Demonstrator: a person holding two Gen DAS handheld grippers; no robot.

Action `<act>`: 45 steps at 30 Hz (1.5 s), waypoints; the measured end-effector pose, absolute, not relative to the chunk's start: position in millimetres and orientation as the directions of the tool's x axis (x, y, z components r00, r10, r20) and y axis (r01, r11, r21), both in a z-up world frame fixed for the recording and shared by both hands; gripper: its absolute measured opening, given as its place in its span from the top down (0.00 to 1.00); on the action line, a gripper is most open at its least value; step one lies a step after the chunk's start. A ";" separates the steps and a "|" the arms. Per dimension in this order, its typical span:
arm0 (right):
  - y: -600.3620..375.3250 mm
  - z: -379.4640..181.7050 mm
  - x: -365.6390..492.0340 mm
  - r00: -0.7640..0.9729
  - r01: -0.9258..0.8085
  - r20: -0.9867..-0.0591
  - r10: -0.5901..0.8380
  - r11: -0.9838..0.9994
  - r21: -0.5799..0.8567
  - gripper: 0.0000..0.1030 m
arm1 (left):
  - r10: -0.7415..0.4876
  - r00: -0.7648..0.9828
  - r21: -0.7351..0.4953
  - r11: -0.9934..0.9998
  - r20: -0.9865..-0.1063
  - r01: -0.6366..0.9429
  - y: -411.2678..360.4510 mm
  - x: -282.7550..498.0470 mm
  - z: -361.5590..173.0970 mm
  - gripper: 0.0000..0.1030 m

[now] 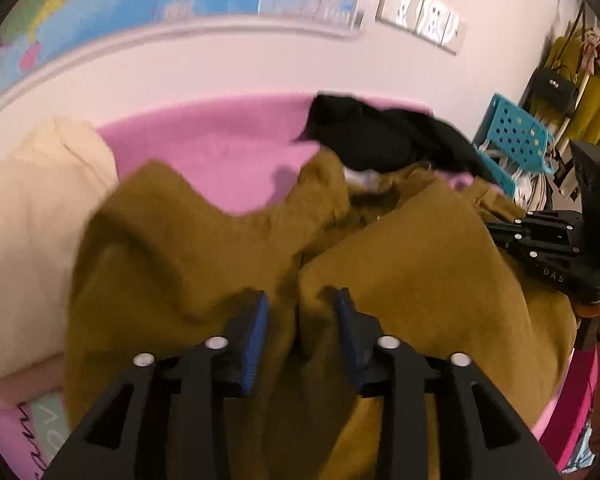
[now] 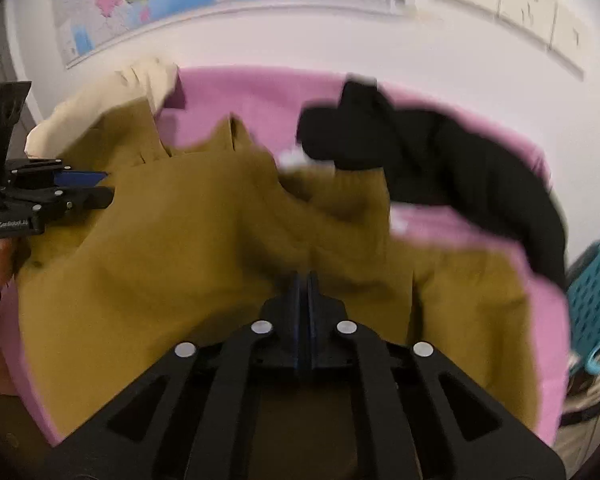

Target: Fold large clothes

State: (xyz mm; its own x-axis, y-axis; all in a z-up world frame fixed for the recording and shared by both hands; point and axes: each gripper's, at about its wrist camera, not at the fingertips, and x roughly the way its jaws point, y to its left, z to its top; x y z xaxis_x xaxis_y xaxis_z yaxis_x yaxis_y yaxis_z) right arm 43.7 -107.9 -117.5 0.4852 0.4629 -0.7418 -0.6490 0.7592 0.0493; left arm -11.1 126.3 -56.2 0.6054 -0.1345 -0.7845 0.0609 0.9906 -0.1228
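While bunched on pink bed cover point(image 1: 220, 136), mustard garment point(image 1: 420, 248) fills foreground. Left gripper point(image 1: 302, 312) half spread, ridge of cloth between blue pads, contact unclear. Right gripper point(image 2: 303, 284) pressed together, pinching garment fold. Black garment point(image 2: 440, 160) behind, cream pillow point(image 1: 32, 220) left, teal basket point(image 1: 516, 132) right.

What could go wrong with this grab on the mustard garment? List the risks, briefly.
1. The left tool stands partly open around a ridge of the mustard garment, so that side may slip free if lifted now.
2. The right tool is shut on a small pinch of cloth, which could pull out.
3. The black garment overlaps the mustard one's far edge and may get dragged along.
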 end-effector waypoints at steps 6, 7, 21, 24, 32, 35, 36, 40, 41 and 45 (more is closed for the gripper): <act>-127.4 -78.1 47.4 0.488 -0.631 -0.614 0.620 0.737 0.243 0.50 | -0.142 0.614 -0.100 0.990 -0.776 0.103 121.1 -13.6 -55.6 0.50; -123.4 -71.2 50.1 0.477 -0.639 -0.599 0.643 0.722 0.266 0.44 | -0.143 0.613 -0.096 0.989 -0.777 0.110 119.3 -13.7 -55.0 0.50; -59.4 -73.0 69.5 0.386 -0.764 -0.579 0.718 0.600 0.236 0.94 | -0.181 0.638 -0.072 0.978 -0.749 0.193 109.5 -37.7 -60.0 0.53; -77.6 -42.2 46.4 0.499 -0.788 -0.403 0.768 0.595 0.158 0.94 | -0.204 0.694 -0.136 0.979 -0.691 0.153 122.6 -36.9 -46.3 0.49; -41.9 -117.4 85.1 0.461 -0.694 -0.732 0.502 0.718 0.055 0.59 | -0.084 0.618 -0.067 0.996 -0.781 0.052 133.6 -12.9 -65.6 0.40; -56.9 -98.9 77.0 0.494 -0.677 -0.674 0.549 0.729 0.098 0.41 | -0.061 0.617 -0.038 0.998 -0.785 0.049 130.1 -13.1 -68.5 0.40; -61.7 -92.6 75.4 0.494 -0.678 -0.657 0.570 0.725 0.119 0.41 | -0.059 0.617 -0.038 0.998 -0.785 0.048 130.7 -13.1 -67.9 0.40; -93.7 -74.9 57.7 0.480 -0.671 -0.637 0.603 0.720 0.177 0.38 | -0.075 0.635 -0.072 0.997 -0.769 0.030 138.4 -20.6 -63.1 0.40; -102.8 -75.8 53.6 0.462 -0.668 -0.644 0.610 0.717 0.199 0.38 | -0.070 0.637 -0.071 0.997 -0.768 0.024 138.3 -20.5 -62.9 0.40; -127.3 -96.2 38.7 0.423 -0.640 -0.705 0.569 0.738 0.212 0.30 | -0.043 0.654 -0.053 0.999 -0.755 0.006 135.8 -29.6 -58.5 0.40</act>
State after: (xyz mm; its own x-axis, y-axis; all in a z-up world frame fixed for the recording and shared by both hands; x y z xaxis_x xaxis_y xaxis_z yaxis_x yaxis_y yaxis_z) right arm 38.7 -127.3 -96.2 0.4233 0.5694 -0.7047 -0.6401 0.7384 0.2122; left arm -29.6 135.8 -58.5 0.6539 -0.0435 -0.7553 0.0055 0.9986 -0.0527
